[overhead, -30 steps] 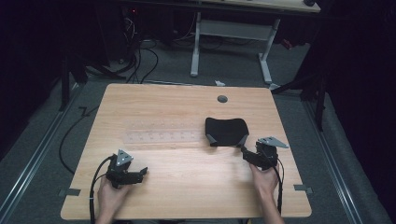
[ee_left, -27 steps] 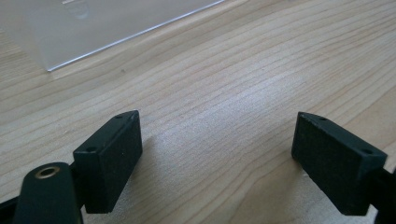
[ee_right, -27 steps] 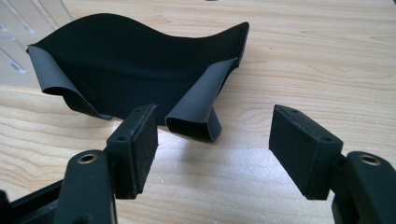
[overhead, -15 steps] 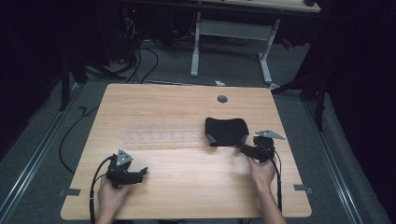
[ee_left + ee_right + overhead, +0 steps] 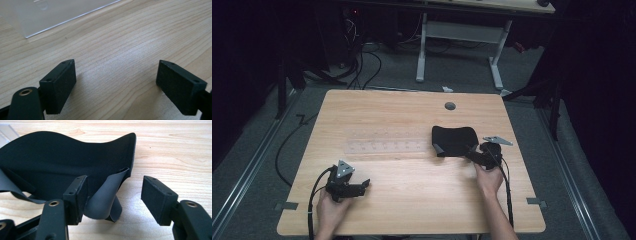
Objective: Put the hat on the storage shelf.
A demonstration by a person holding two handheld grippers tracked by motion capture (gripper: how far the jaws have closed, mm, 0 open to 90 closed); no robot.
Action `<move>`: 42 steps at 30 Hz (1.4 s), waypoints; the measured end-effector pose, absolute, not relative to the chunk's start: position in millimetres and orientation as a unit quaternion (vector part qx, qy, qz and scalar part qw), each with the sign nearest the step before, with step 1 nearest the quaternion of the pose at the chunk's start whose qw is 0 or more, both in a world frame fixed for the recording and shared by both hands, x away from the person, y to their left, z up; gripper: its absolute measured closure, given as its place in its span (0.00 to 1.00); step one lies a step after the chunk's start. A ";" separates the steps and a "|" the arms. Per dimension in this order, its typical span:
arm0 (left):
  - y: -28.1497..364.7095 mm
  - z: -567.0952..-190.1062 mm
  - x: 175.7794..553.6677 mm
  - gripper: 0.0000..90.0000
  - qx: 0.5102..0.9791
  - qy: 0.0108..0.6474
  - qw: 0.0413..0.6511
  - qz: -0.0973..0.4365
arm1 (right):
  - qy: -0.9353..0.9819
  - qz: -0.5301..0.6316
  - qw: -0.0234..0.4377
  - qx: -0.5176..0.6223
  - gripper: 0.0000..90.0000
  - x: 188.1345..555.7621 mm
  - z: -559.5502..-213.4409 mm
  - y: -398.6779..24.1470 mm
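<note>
A light wooden table (image 5: 412, 200) with visible grain stands on grey carpet in a dim room. A round grey cable grommet (image 5: 450, 106) sits near its far edge, and small grey tape tabs mark the floor at both near corners. Beyond the table a second desk on white legs (image 5: 462, 45) stands among loose black cables. No brand, label or readable writing appears anywhere.

A clear plastic strip (image 5: 385, 146) lies flat across the middle of the table; its corner shows in the left gripper view (image 5: 50, 15), ahead of the jaws and apart from them.

The black eye mask (image 5: 454, 140) lies right of centre, just beyond the right gripper (image 5: 475, 156). In the right gripper view the mask (image 5: 62, 162) spreads over the wood, and its grey elastic strap (image 5: 105, 197) curls up in a loop between the jaws. The strap leans against the inner face of the jaw on the left of that view, while the other jaw stands clear of it. The right gripper (image 5: 113, 192) has just been closing, yet it is not clamped on the strap; its jaws remain partly apart.

The left gripper (image 5: 359, 186) rests near the front left of the table in the person's hand. Its jaws (image 5: 116, 82) stand wide apart over bare wood, holding nothing.
</note>
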State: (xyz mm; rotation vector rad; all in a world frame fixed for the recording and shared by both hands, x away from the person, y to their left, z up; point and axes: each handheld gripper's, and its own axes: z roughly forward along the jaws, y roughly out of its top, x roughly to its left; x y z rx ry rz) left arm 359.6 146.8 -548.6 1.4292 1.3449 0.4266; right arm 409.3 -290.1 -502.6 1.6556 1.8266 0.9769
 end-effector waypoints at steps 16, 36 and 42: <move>146.6 -548.6 359.7 0.19 0.599 0.566 0.538 0.179 | 0.665 0.387 0.211 0.603 0.68 420.2 -516.7 -292.2; 146.6 -548.6 359.7 0.19 0.599 0.566 0.538 0.179 | 0.650 0.430 0.194 0.595 0.91 416.3 -514.7 -292.7; 146.6 -548.6 359.6 0.19 0.599 0.566 0.538 0.179 | 0.648 0.434 0.188 0.597 0.93 416.3 -513.2 -293.3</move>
